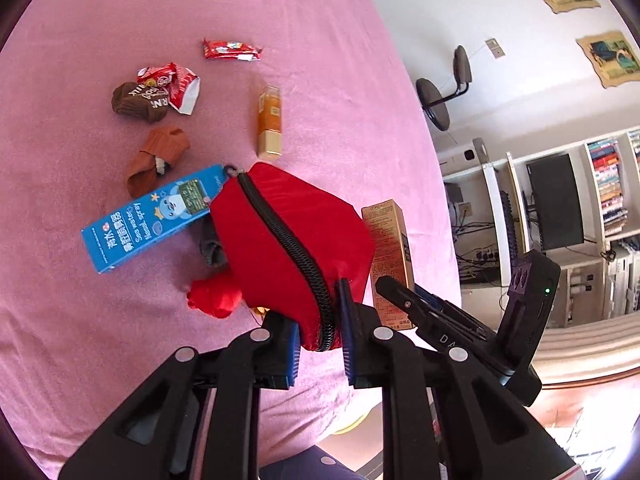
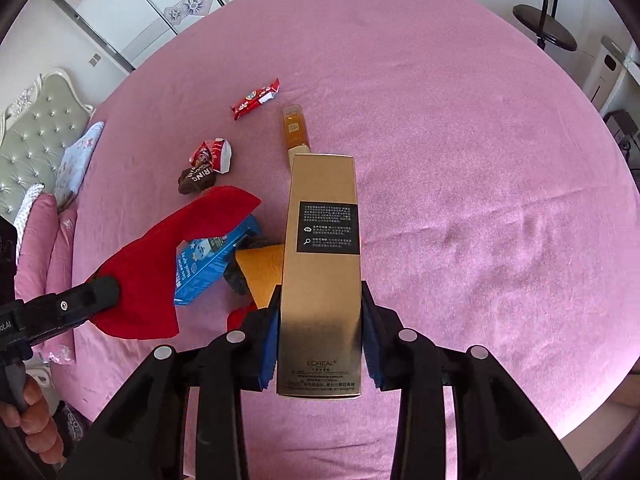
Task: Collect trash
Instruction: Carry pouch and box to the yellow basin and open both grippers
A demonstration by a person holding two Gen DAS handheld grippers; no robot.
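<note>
My left gripper (image 1: 320, 336) is shut on the zipper edge of a red zippered bag (image 1: 288, 236) and holds it above the pink bed; the bag also shows in the right wrist view (image 2: 160, 264). My right gripper (image 2: 320, 340) is shut on a gold L'Oreal box (image 2: 322, 272), held just right of the bag, also seen in the left wrist view (image 1: 390, 256). On the bed lie a blue nasal spray box (image 1: 152, 216), a red wrapper (image 1: 230, 49), a crumpled red-and-white wrapper (image 1: 172, 84), a brown wrapper (image 1: 136, 100) and an orange-and-gold box (image 1: 270, 124).
A brown sock (image 1: 156, 160) and a dark sock (image 1: 212, 246) lie on the pink bedspread (image 1: 100, 20). A yellow cloth (image 2: 264, 268) lies under the gold box. The bed's right edge drops toward a stool (image 1: 440, 96) and desk shelves (image 1: 560, 208). A headboard (image 2: 36, 136) and pillows stand left.
</note>
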